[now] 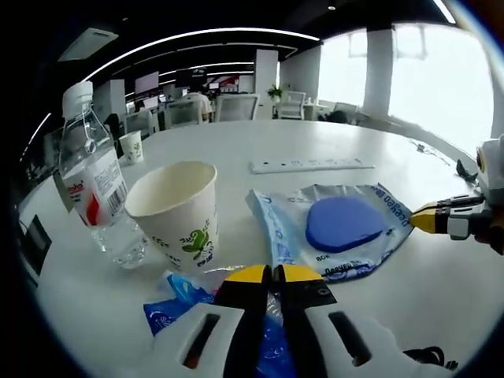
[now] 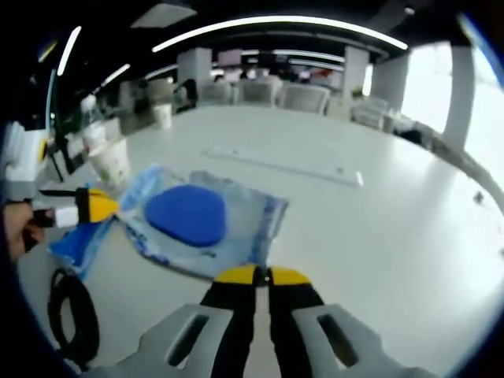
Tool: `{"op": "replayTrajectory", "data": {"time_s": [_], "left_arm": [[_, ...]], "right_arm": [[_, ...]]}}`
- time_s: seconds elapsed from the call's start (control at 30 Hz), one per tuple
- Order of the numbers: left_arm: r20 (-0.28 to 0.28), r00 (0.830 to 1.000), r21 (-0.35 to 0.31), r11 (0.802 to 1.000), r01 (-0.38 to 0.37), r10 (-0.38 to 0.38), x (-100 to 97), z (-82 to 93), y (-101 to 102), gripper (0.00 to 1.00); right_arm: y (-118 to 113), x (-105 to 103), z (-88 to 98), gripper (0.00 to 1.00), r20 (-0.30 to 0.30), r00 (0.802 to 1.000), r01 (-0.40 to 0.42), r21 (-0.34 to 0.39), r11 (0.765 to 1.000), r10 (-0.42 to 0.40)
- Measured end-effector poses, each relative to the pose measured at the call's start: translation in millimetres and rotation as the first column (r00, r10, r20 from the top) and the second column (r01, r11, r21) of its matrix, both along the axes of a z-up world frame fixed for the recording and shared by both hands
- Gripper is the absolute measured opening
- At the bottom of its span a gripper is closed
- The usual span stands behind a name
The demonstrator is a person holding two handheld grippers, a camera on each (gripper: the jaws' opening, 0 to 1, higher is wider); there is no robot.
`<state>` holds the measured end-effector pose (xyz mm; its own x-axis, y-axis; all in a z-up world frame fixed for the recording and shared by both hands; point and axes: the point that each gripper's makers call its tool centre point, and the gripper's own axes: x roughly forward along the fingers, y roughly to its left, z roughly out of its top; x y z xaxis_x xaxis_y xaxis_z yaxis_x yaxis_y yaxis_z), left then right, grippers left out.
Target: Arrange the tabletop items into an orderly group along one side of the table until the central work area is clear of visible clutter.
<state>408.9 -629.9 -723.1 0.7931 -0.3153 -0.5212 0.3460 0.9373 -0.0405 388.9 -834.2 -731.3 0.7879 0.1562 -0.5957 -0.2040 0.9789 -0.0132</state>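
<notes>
Clutter sits bunched near one tabletop (image 1: 331,142) edge — water bottle (image 1: 94,185), paper cup (image 1: 177,213), blue pad's packet (image 1: 335,224) — left tool (image 1: 272,274) pinching a blue wrapper (image 1: 169,303) to drag, right tool (image 2: 263,276) closed, empty.

Tabletop (image 1: 331,142): smooth, faintly glossy white. Bottle (image 1: 93,181): clear plastic, paper-like label. Cup (image 1: 175,211): matt paper. Pouch (image 1: 331,228): glossy, crinkled plastic film; blue pad (image 1: 343,223) inside, matt.
</notes>
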Motion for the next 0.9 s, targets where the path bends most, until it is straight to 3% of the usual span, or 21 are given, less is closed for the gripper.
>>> {"op": "replayTrajectory", "data": {"time_s": [0.13, 0.23, 0.3, 0.43, 0.57, 0.6, 0.77, 0.87, 0.9], "left_arm": [[0.049, 0.999, 0.026, 1.000, 0.014, -0.016, 0.8, 10.7, -0.8, 0.12], [0.024, 1.000, 0.008, 1.000, -0.004, 0.004, -1.9, 11.5, 0.0, 0.16], [0.040, 0.999, -0.003, 1.000, 0.000, 0.000, -2.7, 15.8, -1.1, 0.18], [0.076, 0.997, 0.008, 1.000, 0.026, -0.026, -5.4, 26.0, -2.9, 0.28], [0.072, 0.997, 0.013, 0.999, 0.033, -0.034, -7.8, 31.3, -0.1, 0.30], [0.073, 0.997, 0.011, 0.999, 0.037, -0.037, -8.6, 32.4, 0.3, 0.32], [0.100, 0.994, 0.016, 0.999, 0.052, -0.053, -11.4, 41.8, 5.6, 0.43], [0.097, 0.994, 0.010, 0.998, 0.057, -0.058, -12.1, 44.3, 9.5, 0.52], [0.069, 0.996, 0.002, 0.998, 0.061, -0.061, -14.9, 43.7, 11.0, 0.56]], "right_arm": [[-2.9, 1.7, 3.1, 0.08, 0.008, 0.999, 0.045, 0.052, 0.998, -0.045], [-7.2, 1.0, 5.8, 0.15, 0.017, 0.996, 0.091, 0.090, 0.992, -0.093], [-5.7, 0.5, 8.2, 0.22, 0.024, 0.992, 0.115, 0.147, 0.982, -0.120], [-7.4, -6.1, 8.3, 0.32, 0.013, 0.990, 0.136, 0.167, 0.976, -0.141], [-6.3, -9.4, 15.2, 0.49, 0.025, 0.985, 0.161, 0.224, 0.961, -0.171], [-3.4, -9.2, 19.6, 0.56, 0.037, 0.981, 0.171, 0.271, 0.947, -0.188], [0.6, -16.3, 28.1, 0.68, 0.052, 0.980, 0.170, 0.293, 0.941, -0.193], [7.5, -18.4, 34.6, 0.79, 0.068, 0.982, 0.149, 0.300, 0.942, -0.177], [12.8, -18.9, 39.9, 0.83, 0.083, 0.982, 0.134, 0.324, 0.936, -0.170]]}}
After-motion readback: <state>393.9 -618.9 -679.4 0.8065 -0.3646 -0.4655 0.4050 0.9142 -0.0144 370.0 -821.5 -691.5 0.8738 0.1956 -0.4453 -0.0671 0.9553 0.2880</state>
